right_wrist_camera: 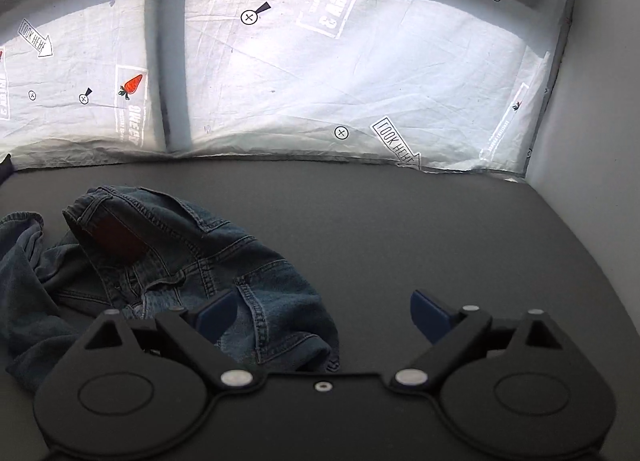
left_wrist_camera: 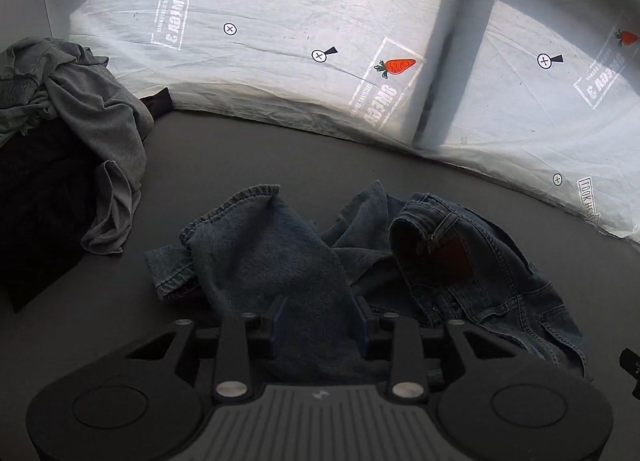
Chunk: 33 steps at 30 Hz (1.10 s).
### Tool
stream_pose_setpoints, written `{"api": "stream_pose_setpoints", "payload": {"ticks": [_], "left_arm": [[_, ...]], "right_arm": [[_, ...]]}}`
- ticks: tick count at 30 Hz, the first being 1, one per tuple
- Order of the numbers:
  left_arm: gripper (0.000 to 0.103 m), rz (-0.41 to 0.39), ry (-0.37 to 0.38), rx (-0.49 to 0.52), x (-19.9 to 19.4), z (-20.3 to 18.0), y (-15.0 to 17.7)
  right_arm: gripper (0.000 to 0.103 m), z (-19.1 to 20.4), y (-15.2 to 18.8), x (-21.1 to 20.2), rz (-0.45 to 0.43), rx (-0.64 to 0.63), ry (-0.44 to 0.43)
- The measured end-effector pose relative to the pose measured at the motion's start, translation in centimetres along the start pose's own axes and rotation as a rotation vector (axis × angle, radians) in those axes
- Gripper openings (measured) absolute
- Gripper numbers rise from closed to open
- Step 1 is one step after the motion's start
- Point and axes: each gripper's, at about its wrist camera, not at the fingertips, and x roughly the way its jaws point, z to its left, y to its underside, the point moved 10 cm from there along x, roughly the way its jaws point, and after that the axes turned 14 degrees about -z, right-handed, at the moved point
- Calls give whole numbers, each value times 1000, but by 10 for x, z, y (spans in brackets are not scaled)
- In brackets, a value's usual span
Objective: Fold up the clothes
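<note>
Left wrist view, left gripper: jaws partly spread over a trouser leg of the jeans; denim shows between the pads, but whether they touch it, cannot tell.
Left wrist view, jeans: crumpled heap mid-worktop, hem turned up, waistband to the right.
Left wrist view, pile: grey garment on dark clothes at the worktop's left edge, unfolded.
Right wrist view, right gripper: jaws spread wide, nothing pinched, hovering at the waistband end of the jeans.
Right wrist view, backdrop: printed white sheet along the far edge.
Progress: nothing folded yet; jeans need flattening first.
</note>
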Motion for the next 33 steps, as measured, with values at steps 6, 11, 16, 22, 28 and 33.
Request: {"api": "stream_pose_setpoints", "payload": {"ticks": [6, 11, 16, 22, 28, 33], "left_arm": [[44, 55, -162, -96, 48, 78, -1], [50, 126, -138, -112, 91, 92, 7], [56, 160, -124, -193, 118, 98, 15], [54, 185, -123, -255, 135, 99, 21], [53, 174, -139, -234, 126, 96, 19], [53, 163, -142, -202, 113, 93, 17]], "right_arm": [[68, 100, 7, 45, 104, -99, -246], [58, 129, 41, 60, 214, -239, -245], [55, 105, 63, 76, 305, -229, -180], [51, 104, 69, 88, 350, -175, -214], [17, 82, 40, 83, 229, -125, -172], [14, 17, -20, 69, 0, -217, 83]]}}
